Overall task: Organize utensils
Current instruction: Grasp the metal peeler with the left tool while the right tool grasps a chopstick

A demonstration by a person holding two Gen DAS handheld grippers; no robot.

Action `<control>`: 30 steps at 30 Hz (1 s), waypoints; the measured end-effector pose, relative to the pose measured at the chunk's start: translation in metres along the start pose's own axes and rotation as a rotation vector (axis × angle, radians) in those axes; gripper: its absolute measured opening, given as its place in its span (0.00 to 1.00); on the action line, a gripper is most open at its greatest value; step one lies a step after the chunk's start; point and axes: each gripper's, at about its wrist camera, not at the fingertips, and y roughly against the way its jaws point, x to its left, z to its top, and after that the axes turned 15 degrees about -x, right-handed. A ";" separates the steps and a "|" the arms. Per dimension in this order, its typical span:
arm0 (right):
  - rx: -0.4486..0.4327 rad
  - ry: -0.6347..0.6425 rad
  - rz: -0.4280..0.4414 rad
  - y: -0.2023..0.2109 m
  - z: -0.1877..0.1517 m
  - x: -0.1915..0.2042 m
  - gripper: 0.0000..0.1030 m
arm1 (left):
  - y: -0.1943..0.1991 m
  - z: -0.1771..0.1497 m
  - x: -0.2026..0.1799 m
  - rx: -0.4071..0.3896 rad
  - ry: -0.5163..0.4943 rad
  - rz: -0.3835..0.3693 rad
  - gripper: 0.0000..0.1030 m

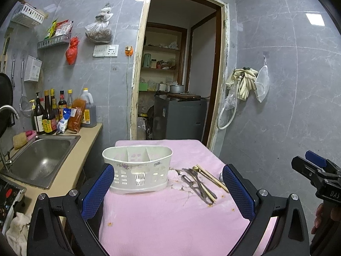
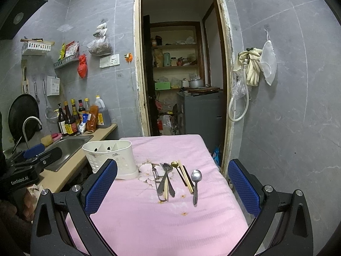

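Observation:
A white plastic utensil holder (image 1: 137,168) with three compartments stands on the pink-covered table (image 1: 166,219); it also shows in the right wrist view (image 2: 110,157). Right of it lie several utensils (image 2: 168,181): a peeler (image 2: 157,179), spoons, chopsticks (image 2: 185,179), a gold spoon (image 2: 175,164) and a steel spoon (image 2: 196,183). They show in the left wrist view (image 1: 200,181) too. My left gripper (image 1: 168,192) is open and empty, above the table's near side, facing the holder. My right gripper (image 2: 172,192) is open and empty, facing the utensils.
A steel sink (image 1: 40,160) and counter with sauce bottles (image 1: 49,115) lie left of the table. An open doorway (image 1: 177,74) with shelves and a grey cabinet is behind. Gloves and a hose (image 1: 243,85) hang on the right wall.

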 end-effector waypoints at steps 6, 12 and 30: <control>-0.032 0.001 0.001 -0.014 0.014 -0.010 0.99 | -0.019 0.009 -0.009 -0.053 -0.021 0.016 0.99; -0.055 0.026 0.023 -0.040 0.030 -0.026 0.99 | -0.046 0.016 -0.026 -0.092 -0.037 0.038 0.99; 0.123 -0.045 0.188 -0.205 -0.035 -0.119 0.96 | -0.171 -0.063 -0.072 0.122 0.006 0.174 0.99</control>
